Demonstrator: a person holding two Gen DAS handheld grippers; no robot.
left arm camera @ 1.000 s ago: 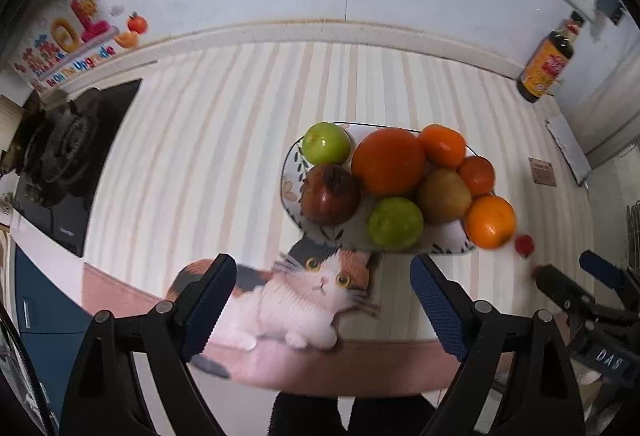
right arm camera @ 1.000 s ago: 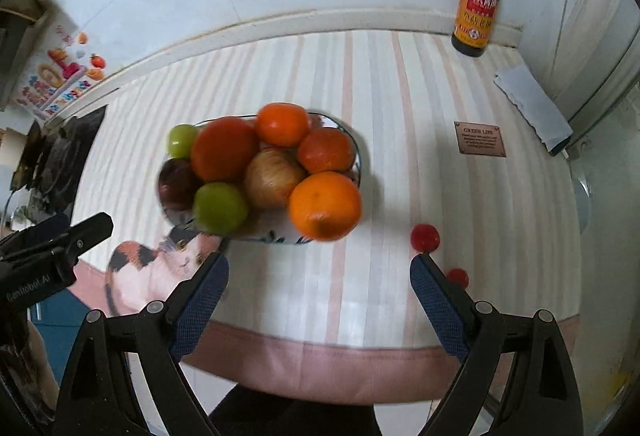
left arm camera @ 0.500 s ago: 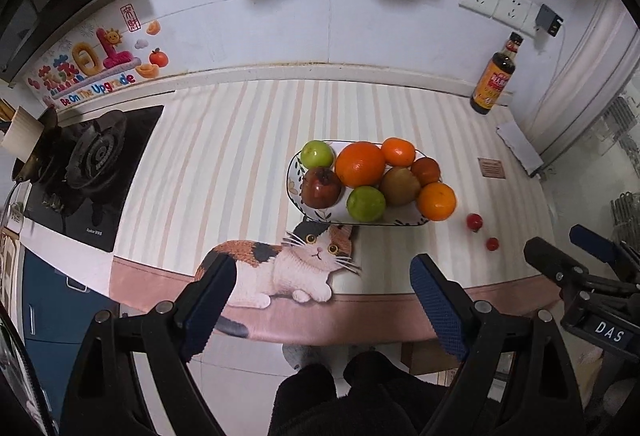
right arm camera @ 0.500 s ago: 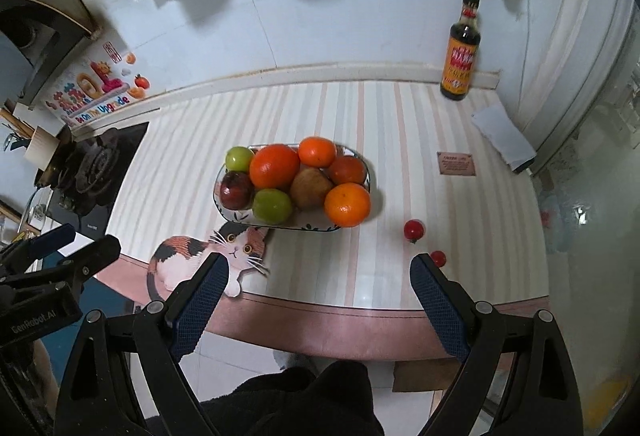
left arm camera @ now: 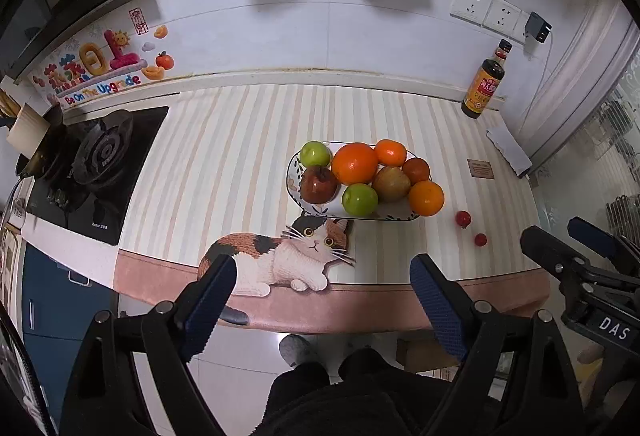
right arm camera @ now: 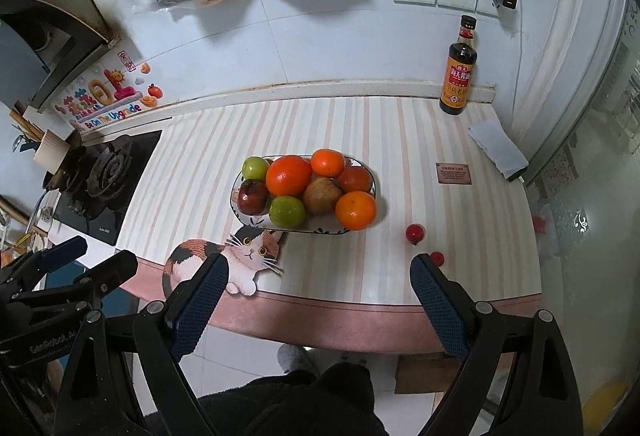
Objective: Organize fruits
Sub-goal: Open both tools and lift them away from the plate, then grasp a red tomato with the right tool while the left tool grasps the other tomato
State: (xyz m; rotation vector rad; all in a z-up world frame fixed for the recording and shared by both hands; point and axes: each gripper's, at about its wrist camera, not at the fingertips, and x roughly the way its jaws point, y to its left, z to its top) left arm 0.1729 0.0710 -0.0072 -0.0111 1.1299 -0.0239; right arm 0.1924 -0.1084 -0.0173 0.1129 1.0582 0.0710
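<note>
Left tool (left arm camera: pixel 322 292), right tool (right arm camera: pixel 320 288) spread, empty, above counter edge; fruit plate (right arm camera: pixel 240 214) ahead.

Open striped counter (left arm camera: pixel 224 164) left of the heaped fruit plate (left arm camera: pixel 294 192)

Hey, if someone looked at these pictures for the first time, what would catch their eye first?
Probably the plate heaped with oranges and green apples, mid-counter on the striped mat. Next, the calico cat picture at the mat's near edge just below it, and two small red fruits lying loose to the plate's right. Both grippers, left and right, hang open, empty.
</note>
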